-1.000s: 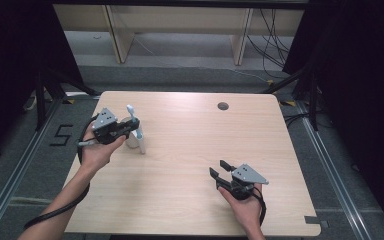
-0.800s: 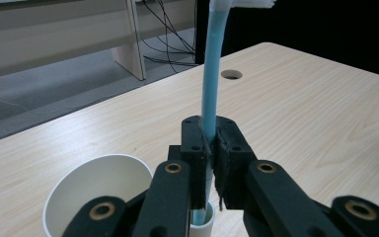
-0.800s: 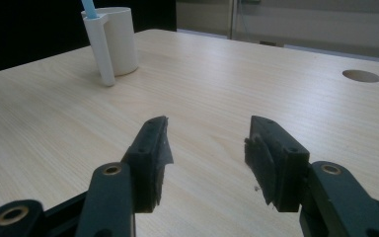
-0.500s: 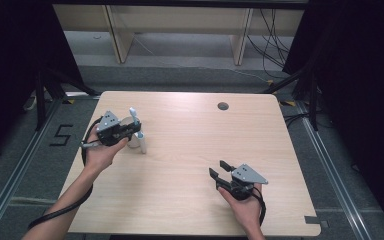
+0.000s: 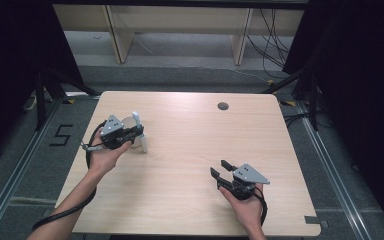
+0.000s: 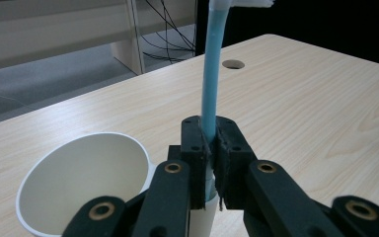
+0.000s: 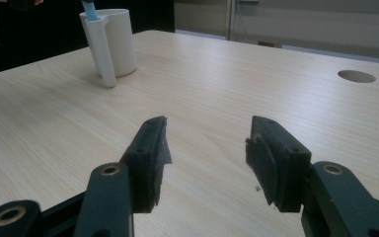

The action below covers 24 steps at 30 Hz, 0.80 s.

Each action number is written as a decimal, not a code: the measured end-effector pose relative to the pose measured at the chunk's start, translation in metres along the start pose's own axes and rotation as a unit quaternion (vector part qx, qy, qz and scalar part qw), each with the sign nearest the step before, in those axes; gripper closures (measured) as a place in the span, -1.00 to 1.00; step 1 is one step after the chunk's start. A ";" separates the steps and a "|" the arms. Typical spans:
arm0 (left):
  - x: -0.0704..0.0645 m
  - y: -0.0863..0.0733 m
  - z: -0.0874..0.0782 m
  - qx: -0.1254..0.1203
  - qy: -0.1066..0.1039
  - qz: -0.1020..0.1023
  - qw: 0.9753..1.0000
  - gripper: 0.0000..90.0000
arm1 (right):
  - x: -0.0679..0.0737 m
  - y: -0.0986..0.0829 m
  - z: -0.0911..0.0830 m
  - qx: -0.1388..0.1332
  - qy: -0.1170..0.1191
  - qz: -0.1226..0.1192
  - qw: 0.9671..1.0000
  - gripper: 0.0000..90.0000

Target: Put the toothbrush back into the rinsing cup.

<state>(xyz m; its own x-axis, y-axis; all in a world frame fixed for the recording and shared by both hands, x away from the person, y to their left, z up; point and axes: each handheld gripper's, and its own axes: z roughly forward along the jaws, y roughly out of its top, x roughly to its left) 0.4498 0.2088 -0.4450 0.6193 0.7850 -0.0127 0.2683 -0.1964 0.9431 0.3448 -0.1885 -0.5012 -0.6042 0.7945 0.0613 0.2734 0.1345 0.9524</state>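
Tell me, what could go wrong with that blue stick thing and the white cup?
The left gripper pinches the thin light-blue toothbrush handle in a narrow side slot beside the white cup. If the handle tilts, it might jam or tip the light cup. The open right gripper is far away, so nothing steadies the cup.

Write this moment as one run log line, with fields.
left hand-held gripper: shut on toothbrush | toothbrush: upright, beside cup | right hand-held gripper: open, empty | table: wooden
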 end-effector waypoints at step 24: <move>-0.003 -0.003 -0.018 -0.007 0.000 0.044 0.999 -0.23 | 0.000 0.000 0.000 0.005 -0.001 0.004 1.000 0.09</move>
<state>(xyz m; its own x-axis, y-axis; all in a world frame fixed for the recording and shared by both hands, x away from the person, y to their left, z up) 0.4336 0.2180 -0.4416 0.6404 0.7648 0.0705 0.2017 -0.2561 0.9454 0.3442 -0.1886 -0.5014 -0.5996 0.7974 0.0687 0.2860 0.1333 0.9489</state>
